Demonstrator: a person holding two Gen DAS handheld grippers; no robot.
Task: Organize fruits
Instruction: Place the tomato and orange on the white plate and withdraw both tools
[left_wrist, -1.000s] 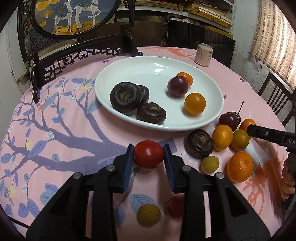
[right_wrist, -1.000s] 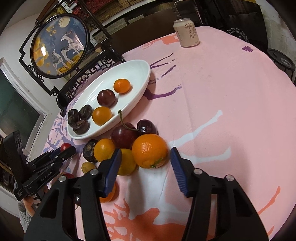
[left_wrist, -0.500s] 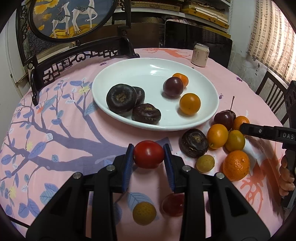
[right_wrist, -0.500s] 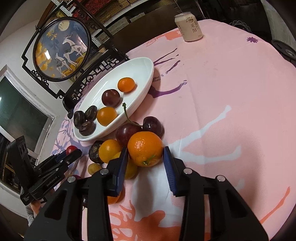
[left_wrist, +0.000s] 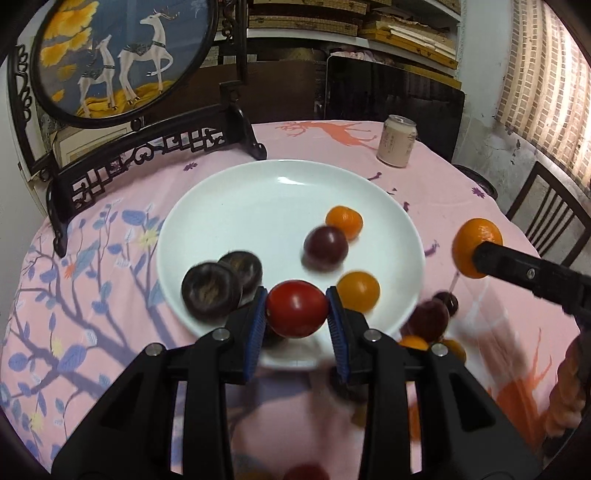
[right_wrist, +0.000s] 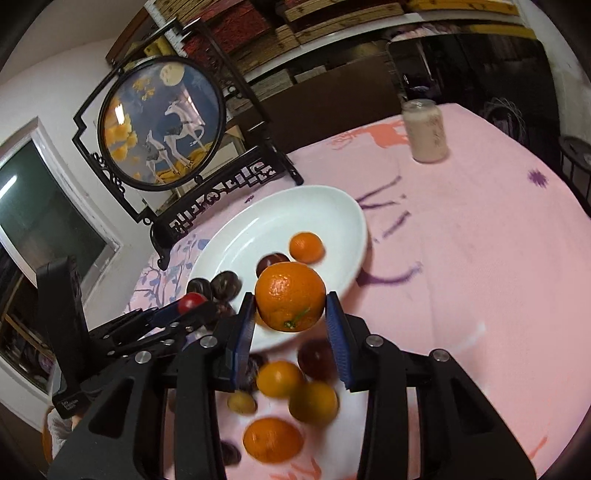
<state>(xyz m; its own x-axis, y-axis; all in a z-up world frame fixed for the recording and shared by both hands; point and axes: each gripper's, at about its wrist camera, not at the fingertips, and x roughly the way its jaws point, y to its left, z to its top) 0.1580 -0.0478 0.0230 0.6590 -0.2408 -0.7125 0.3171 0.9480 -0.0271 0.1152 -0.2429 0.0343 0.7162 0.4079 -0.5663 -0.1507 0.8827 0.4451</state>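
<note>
Plate (left_wrist: 280, 195): six fruits | left gripper (left_wrist: 297, 314) clamps tomato (left_wrist: 297, 313) | right gripper (right_wrist: 290, 299) clamps orange (right_wrist: 290, 297)

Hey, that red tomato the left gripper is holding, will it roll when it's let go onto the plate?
Probably. The red tomato looks round and glossy, so it may roll or slip. The white plate is smooth and dished, likely sending it inward toward the dark fruits. Its skin looks thin; gentle release seems wise.

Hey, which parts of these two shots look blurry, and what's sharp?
Left wrist view: the red tomato is sharp, while the dark fruits on the plate smear. Right wrist view: the held orange is crisp; the loose fruit pile below blurs.
</note>
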